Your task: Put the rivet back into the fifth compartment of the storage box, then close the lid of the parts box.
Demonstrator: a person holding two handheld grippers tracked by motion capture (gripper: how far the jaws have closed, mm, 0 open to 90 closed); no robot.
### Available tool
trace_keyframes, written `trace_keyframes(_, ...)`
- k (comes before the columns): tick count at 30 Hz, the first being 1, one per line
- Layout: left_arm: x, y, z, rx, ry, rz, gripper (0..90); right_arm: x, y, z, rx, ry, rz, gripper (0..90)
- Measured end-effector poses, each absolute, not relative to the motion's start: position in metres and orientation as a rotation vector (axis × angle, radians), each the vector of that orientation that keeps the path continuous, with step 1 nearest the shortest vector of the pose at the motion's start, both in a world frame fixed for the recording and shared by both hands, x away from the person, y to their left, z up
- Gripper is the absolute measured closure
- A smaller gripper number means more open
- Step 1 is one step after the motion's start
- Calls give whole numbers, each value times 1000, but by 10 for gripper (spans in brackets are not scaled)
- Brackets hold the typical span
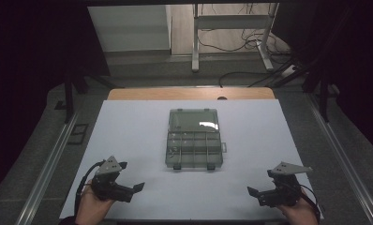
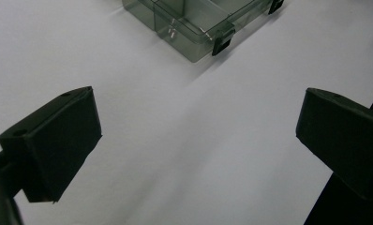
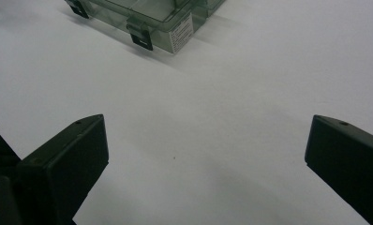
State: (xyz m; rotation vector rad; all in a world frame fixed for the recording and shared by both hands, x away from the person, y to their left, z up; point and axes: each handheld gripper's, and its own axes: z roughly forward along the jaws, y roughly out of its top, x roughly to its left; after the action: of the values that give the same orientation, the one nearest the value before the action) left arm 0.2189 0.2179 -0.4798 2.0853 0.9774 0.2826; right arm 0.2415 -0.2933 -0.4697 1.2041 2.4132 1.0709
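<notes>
My left gripper [image 1: 134,188] rests low at the near left of the white table [image 1: 128,140], jaws spread wide with nothing between them. Ahead, at the table's middle, lies the clear organiser box [image 1: 194,151], its lid [image 1: 194,120] laid open away from me and its two black latches [image 1: 177,166] facing me. My right gripper [image 1: 252,192] sits at the near right, jaws likewise apart and empty. To work on the box well, I judge both should approach evenly from either side, keeping low and level.
</notes>
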Motion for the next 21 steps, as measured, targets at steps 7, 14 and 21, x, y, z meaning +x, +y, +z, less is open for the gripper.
trace_keyframes(7,221,218,-481,2075,978,292,17,241,-293,-469,1201,2412,1071,0)
trace_keyframes(14,223,219,-483,2050,933,279,8,241,-292,-469,1184,2416,1075,0)
trace_keyframes(21,226,217,-485,2072,907,302,2,240,-291,-468,1164,2401,1077,0)
